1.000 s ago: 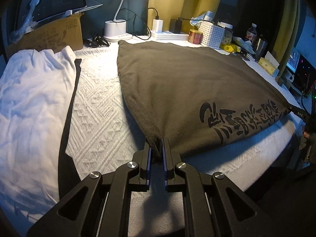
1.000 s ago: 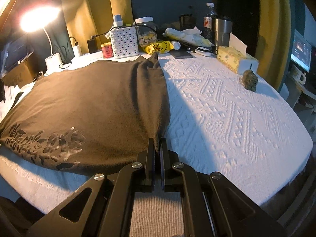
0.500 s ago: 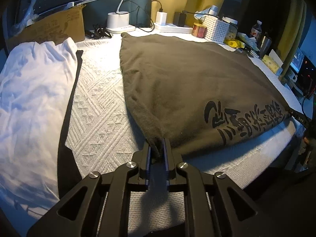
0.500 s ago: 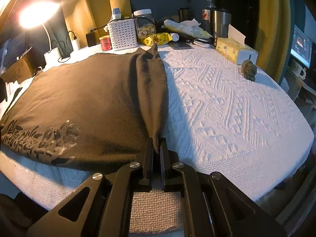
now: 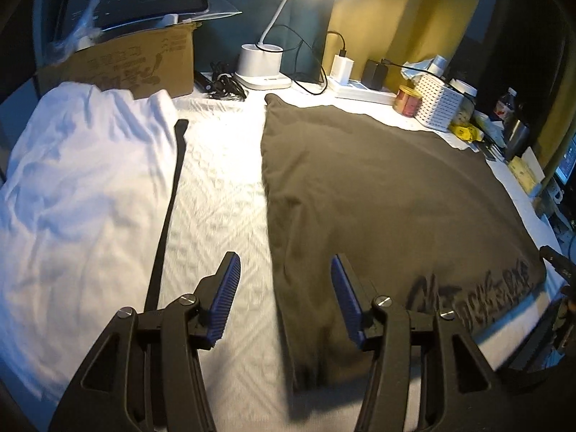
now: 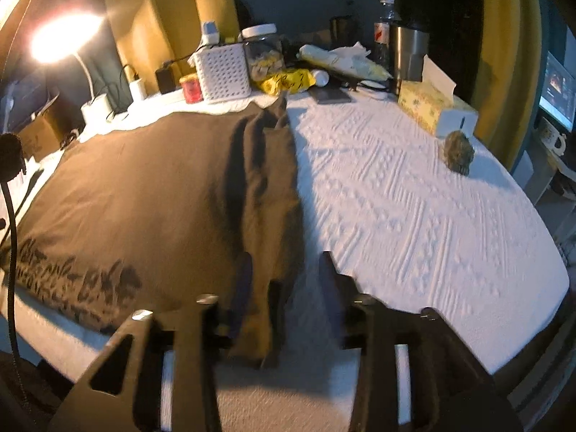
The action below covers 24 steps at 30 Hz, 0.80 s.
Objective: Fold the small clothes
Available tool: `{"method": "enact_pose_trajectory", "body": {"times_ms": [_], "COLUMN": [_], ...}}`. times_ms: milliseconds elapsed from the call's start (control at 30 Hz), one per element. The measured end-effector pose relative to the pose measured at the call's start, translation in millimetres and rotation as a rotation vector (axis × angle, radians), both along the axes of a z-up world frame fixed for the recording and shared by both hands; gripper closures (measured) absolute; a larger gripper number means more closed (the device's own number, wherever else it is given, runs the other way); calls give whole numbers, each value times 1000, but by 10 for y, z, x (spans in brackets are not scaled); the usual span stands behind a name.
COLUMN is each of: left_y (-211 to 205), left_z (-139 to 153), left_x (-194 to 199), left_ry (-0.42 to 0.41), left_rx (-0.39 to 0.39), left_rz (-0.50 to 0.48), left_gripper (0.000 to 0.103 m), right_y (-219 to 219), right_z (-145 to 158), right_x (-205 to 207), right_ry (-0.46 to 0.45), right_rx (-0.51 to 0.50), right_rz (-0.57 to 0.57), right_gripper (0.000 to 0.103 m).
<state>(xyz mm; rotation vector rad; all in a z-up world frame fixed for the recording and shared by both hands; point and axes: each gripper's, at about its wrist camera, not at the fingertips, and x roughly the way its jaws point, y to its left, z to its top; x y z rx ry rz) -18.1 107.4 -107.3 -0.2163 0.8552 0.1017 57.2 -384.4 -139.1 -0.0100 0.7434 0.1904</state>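
My left gripper (image 5: 284,297) stood wide open, holding nothing, its blue ribbed pads (image 5: 226,298) straddling the near left corner of the dark brown printed T-shirt (image 5: 378,194). My right gripper (image 6: 284,280) gaped likewise over the opposite folded edge. The shirt lay flat on the white textured tablecloth (image 6: 414,208); beyond, a white perforated basket (image 6: 223,72) stood.
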Motion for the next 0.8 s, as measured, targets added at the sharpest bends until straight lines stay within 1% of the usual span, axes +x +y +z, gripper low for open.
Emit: {"method": "enact_pose_trajectory", "body": {"times_ms": [100, 267, 467, 567, 600, 633, 667, 700, 800], "left_y": [58, 136, 176, 155, 146, 136, 126, 124, 164], "left_z": [-43, -138, -199, -264, -294, -326, -330, -329, -319], "left_x": [204, 524, 826, 979, 1025, 1061, 1080, 1098, 1102], "left_ry": [10, 46, 54, 69, 76, 80, 68, 71, 83], "left_rx": [-1, 19, 43, 79, 91, 101, 106, 109, 123], "left_rz": [3, 4, -24, -48, -56, -69, -81, -87, -63], "left_gripper": [51, 51, 51, 51, 53, 62, 87, 101, 101], "right_y": [-26, -33, -25, 4, 16, 26, 40, 49, 75], "right_z": [26, 39, 12, 4, 5, 3, 0, -6, -19], "right_x": [122, 363, 686, 837, 884, 925, 974, 1019, 1128], "right_ry": [0, 11, 34, 43, 44, 46, 48, 51, 57], "right_rx": [2, 2, 4, 0, -3, -5, -9, -14, -22], "right_rz": [-8, -16, -18, -10, -6, -3, 1, 4, 12], "right_gripper": [61, 61, 61, 61, 61, 61, 61, 61, 61]}}
